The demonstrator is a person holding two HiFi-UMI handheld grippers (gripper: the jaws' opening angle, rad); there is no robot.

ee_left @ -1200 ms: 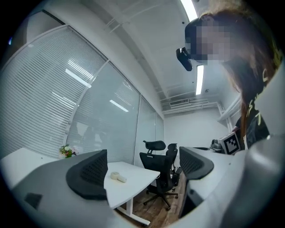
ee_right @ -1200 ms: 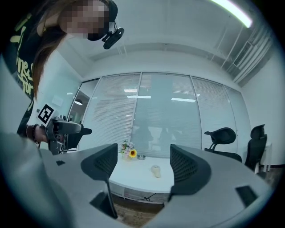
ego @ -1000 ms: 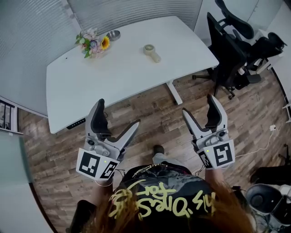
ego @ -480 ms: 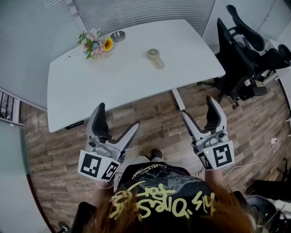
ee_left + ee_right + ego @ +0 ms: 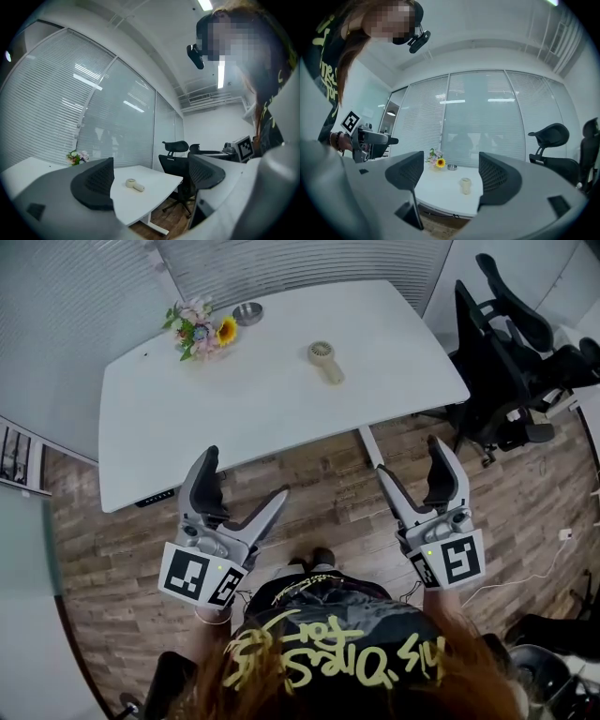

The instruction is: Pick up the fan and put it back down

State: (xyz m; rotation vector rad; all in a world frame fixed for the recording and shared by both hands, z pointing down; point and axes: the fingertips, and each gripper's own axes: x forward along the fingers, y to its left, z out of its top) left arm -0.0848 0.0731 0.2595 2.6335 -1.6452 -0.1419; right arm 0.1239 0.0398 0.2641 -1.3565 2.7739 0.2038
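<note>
A small cream hand-held fan (image 5: 325, 360) lies on its side on the white table (image 5: 234, 418), toward the table's far right. It also shows as a small shape in the left gripper view (image 5: 134, 184) and in the right gripper view (image 5: 465, 185). Both grippers hang over the wooden floor, well short of the table's near edge. My left gripper (image 5: 246, 476) is open and holds nothing. My right gripper (image 5: 410, 457) is open too, with nothing between its jaws. Each gripper's camera sees the fan far off between its spread jaws.
A bunch of flowers (image 5: 202, 329) and a small metal dish (image 5: 247, 312) stand at the table's far side. Black office chairs (image 5: 511, 352) crowd the right. Glass walls with blinds run behind the table. A cable lies on the floor at the right.
The table and fan have slid slightly down and right in the head view, as the person has come a little nearer. Both grippers stay open and keep their pose.
</note>
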